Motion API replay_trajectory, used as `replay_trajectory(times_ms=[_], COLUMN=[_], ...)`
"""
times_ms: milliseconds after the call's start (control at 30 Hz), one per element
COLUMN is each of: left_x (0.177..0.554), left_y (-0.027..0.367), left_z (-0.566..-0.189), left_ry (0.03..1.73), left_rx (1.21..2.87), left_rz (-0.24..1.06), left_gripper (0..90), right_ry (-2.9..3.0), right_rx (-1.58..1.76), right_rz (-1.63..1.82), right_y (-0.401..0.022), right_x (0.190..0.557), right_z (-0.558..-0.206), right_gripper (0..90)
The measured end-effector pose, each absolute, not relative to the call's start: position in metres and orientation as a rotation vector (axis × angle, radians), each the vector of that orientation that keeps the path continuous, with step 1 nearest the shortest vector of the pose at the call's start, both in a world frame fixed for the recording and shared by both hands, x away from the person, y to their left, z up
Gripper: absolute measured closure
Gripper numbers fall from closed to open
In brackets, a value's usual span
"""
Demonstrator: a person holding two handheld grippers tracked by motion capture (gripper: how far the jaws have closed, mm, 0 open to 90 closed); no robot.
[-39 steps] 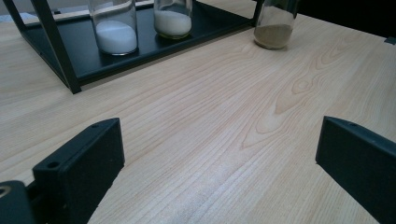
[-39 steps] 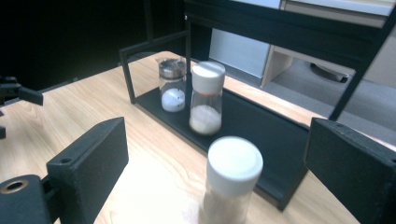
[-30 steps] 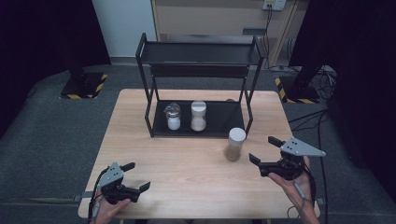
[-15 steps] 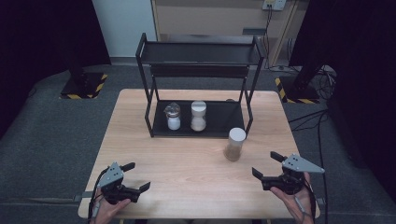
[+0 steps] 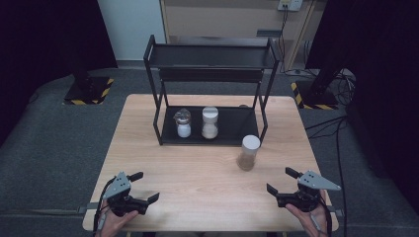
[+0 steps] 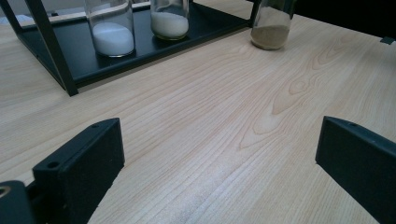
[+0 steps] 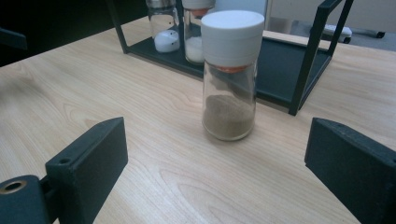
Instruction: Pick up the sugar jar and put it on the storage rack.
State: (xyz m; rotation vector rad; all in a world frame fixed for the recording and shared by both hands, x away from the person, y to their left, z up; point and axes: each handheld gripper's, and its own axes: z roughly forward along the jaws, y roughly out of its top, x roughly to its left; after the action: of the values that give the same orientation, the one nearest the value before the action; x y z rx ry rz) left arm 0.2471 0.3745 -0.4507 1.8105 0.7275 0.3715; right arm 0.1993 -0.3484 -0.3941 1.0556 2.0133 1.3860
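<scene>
Jar [image 5: 248, 152] of brown powder with a white cap stands upright on the bare table [image 5: 197, 182], just in front of the rack's [image 5: 212, 54] right front post and outside its lower shelf, where two other jars sit side by side: a small one [image 5: 183, 123] with white powder and a taller one [image 5: 209, 123] with pale powder. Its long axis is vertical, so a level, side-on grasp around the glass body looks like the fitting approach. The right gripper [image 5: 283, 185] is the nearer of the two: it hovers at the near right edge of the table, jaws spread wide and empty, and the jar lies ahead of it and a little to its left. In the right gripper view the jar [image 7: 229, 77] stands between the two jaws but well beyond their tips, so I judge the coming move to be a straight push forward before any closing. The left gripper [image 5: 142, 187] is at the near left edge, well apart from the jar, its jaws also wide with nothing between them; in the left gripper view the jar [image 6: 272, 25] appears far off at the top, its cap cut off by the frame. The rack's upper shelf is dark and I cannot tell whether anything lies on it. The jar's far side and the powder level behind the glass are hard to read from above.
</scene>
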Motion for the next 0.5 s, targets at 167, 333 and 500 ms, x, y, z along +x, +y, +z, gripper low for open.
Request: replay_trajectory(times_ms=[167, 333, 500], left_x=[0.2468, 0.2475, 0.2475], left_y=[0.3752, 0.3751, 0.3752], left_z=[-0.4509, -0.4514, -0.4516], left_ry=[0.724, 0.714, 0.711], left_rx=[1.806, 1.802, 1.801], left_rz=[0.372, 0.366, 0.367], left_gripper=[0.1, 0.1, 0.2], right_ry=[2.016, 2.033, 2.068], right_rx=[1.049, 1.036, 1.008], right_rz=[1.390, 1.389, 1.366], right_y=[-0.3504, -0.3504, -0.3453], right_x=[0.1988, 0.2009, 0.2040], right_z=[-0.3983, -0.4022, -0.4034], right_gripper=[6.0, 6.0, 6.2])
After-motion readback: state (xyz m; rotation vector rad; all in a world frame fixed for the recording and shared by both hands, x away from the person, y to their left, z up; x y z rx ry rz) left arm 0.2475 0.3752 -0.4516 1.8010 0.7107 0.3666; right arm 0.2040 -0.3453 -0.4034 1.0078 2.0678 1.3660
